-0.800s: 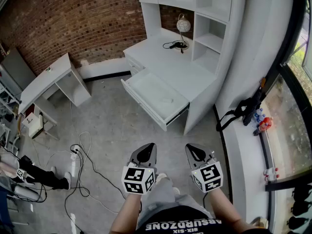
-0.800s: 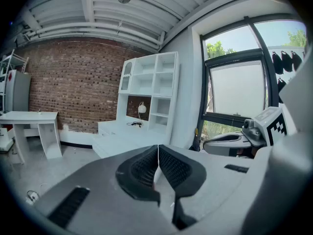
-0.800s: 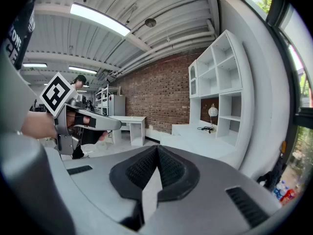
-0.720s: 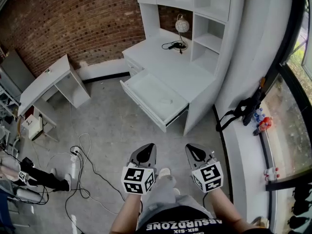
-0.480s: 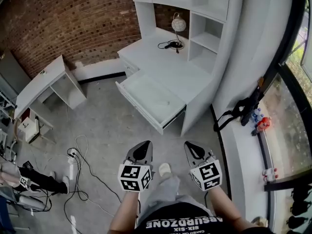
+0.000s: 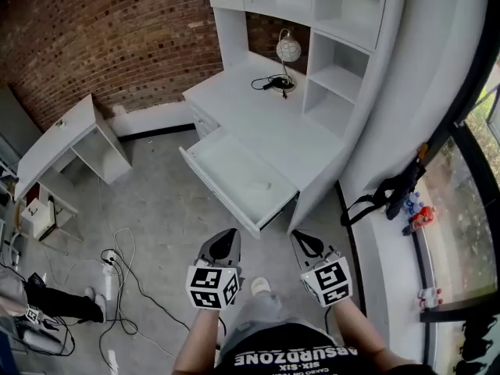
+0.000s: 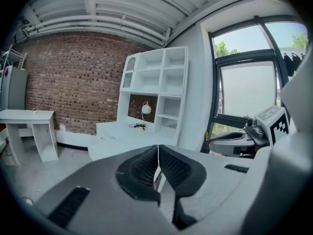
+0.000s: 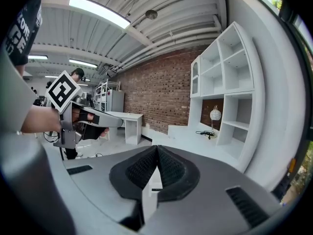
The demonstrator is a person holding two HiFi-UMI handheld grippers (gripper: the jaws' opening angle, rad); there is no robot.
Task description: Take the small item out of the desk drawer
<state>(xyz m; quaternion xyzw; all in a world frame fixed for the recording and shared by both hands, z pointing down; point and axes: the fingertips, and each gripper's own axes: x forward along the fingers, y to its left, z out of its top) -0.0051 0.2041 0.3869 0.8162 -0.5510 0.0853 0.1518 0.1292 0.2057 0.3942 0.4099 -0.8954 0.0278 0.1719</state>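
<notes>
A white desk [image 6: 273,123] stands ahead with its drawer [image 6: 205,180] pulled open toward me. A small pale item [image 6: 263,184] lies on the drawer's floor near its right side. My left gripper [image 6: 227,237] and right gripper [image 6: 301,240] are held side by side above the grey floor, a short way in front of the drawer's front panel. Both are shut with nothing between the jaws. In the left gripper view the desk [image 7: 122,136] shows beyond the closed jaws [image 7: 158,153]. The right gripper view looks over its closed jaws [image 8: 157,153] at the desk [image 8: 195,140].
A lamp [image 6: 287,51] and a black cable [image 6: 269,83] sit on the desk under white shelves [image 6: 336,22]. A second white desk [image 6: 62,143] stands at the left by the brick wall. Cables [image 6: 125,264] lie on the floor. A black bag [image 6: 394,186] rests on the window ledge.
The view has moved forward: the desk and open drawer now sit closer and lower in the head view. Both grippers stay shut, side by side.
</notes>
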